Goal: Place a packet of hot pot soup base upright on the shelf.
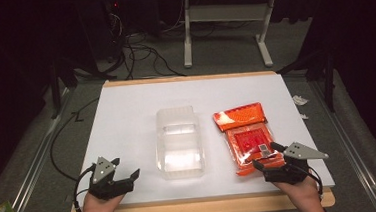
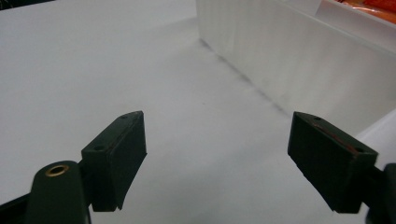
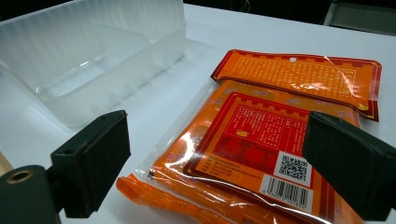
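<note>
In the right gripper view the near end of the orange packet stack runs off the bottom edge, and the right jaw covers part of the top packet's label beside its QR code; the small print on the labels is too fine to read. In the left gripper view the clear plastic tub is cut off at the top and right, so just one frosted wall shows. The stack is glossy orange with a dark red panel, a barcode and a QR code, with another packet lying crosswise at its far end; it lies on the white worktop at about four o'clock, just beside the tub in the middle. The right claw stands wide, its jaws straddling the stack's near end without pressing it. The left claw, at seven o'clock, gapes wide over bare worktop, holding nothing.
</note>
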Demonstrator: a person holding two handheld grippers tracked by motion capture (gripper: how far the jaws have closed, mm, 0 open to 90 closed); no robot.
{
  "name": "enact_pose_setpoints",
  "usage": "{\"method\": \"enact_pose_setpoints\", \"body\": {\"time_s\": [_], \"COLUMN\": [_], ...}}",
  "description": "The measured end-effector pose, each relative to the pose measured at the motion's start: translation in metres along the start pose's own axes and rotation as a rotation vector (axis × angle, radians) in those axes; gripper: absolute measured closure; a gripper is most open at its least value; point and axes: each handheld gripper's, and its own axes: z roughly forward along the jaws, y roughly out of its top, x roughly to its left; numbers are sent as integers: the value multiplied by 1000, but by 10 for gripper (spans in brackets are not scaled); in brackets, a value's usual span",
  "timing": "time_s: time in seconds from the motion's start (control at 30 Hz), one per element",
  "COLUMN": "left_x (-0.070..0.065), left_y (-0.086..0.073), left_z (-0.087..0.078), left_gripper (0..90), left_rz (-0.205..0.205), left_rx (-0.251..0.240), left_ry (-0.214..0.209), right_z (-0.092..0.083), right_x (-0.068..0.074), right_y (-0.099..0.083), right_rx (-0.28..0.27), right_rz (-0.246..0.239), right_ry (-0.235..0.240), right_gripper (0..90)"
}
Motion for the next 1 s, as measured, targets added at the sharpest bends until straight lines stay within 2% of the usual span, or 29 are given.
{"method": "enact_pose_setpoints", "body": {"time_s": [0.03,0.1,0.23,0.33,0.43,0.47,0.5,0.53,0.6,0.63,0.7,0.73,0.77,0.83,0.97,1.0], "left_x": [0,3,6,7,6,6,6,6,5,6,6,7,7,7,7,7], "left_y": [0,0,1,0,-1,-1,-1,0,2,1,1,1,1,0,0,0], "left_z": [0,1,2,2,1,0,-1,-2,-2,-1,1,2,2,1,0,0], "left_gripper": [209,219,230,235,241,242,242,248,251,254,254,255,258,262,266,266], "left_rz": [0,-26,-37,-43,-49,-53,-62,-64,-57,-55,-58,-54,-54,-55,-55,-55], "left_rx": [0,-15,-18,-12,-11,-13,-22,-29,-36,-33,-21,-15,-15,-15,-15,-20], "left_ry": [0,-8,-9,-5,-6,-11,-21,-31,-31,-31,-33,-34,-34,-34,-36,-33], "right_z": [0,1,1,4,10,16,16,25,29,37,40,44,44,43,40,41], "right_x": [-1,-1,3,8,17,24,24,29,32,38,41,45,45,46,45,42], "right_y": [0,-1,1,1,0,-2,-2,-3,-4,-6,-7,-9,-9,-13,-17,-19], "right_rx": [-4,-8,-7,2,26,51,51,83,100,128,146,167,167,191,217,244], "right_rz": [7,21,8,4,5,-8,-8,-22,-32,-60,-64,-93,-93,-112,-143,-158], "right_ry": [8,17,30,62,103,130,130,157,172,187,192,199,199,209,192,172], "right_gripper": [100,102,123,154,172,197,197,228,261,295,311,374,374,471,524,530]}}
